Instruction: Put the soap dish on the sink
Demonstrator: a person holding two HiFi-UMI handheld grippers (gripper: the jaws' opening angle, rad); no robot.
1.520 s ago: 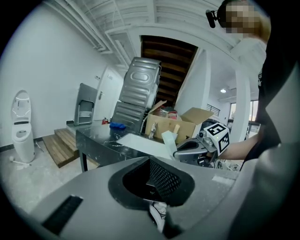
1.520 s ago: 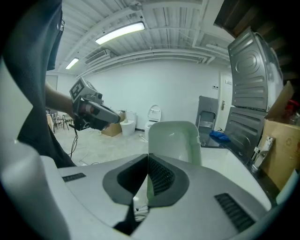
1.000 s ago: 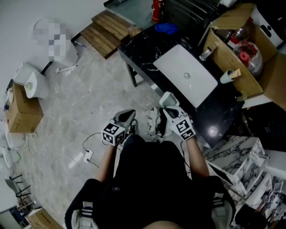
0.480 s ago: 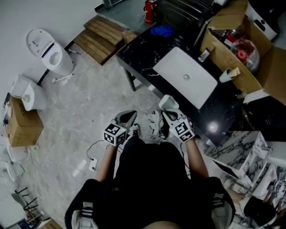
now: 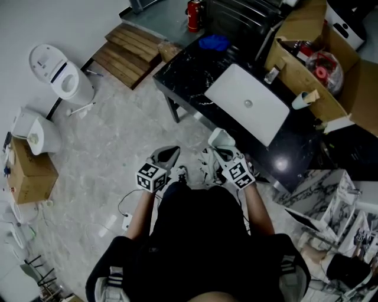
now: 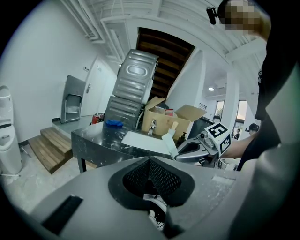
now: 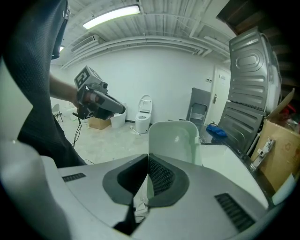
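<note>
**Head view:** the right hand-held gripper (image 5: 223, 154) carried the pale green plastic soap dish (image 5: 221, 139) near the front edge of the black marble desk (image 5: 189, 68), short of the white rectangular sink (image 5: 248, 103). The left hand-held gripper (image 5: 168, 155) hung well aside.

**Left gripper view:** jaws together and empty, evidently not needed for this one-handed carry.

**Right gripper view:** jaws clamped on the dish's lower edge, holding it upright for transfer.

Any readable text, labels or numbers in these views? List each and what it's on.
No text is legible in any view.
Marker cubes on the left hand-held gripper and the right hand-held gripper: square coded patterns only, no letters or digits.
Label on the fire extinguisher: too small to read.
</note>
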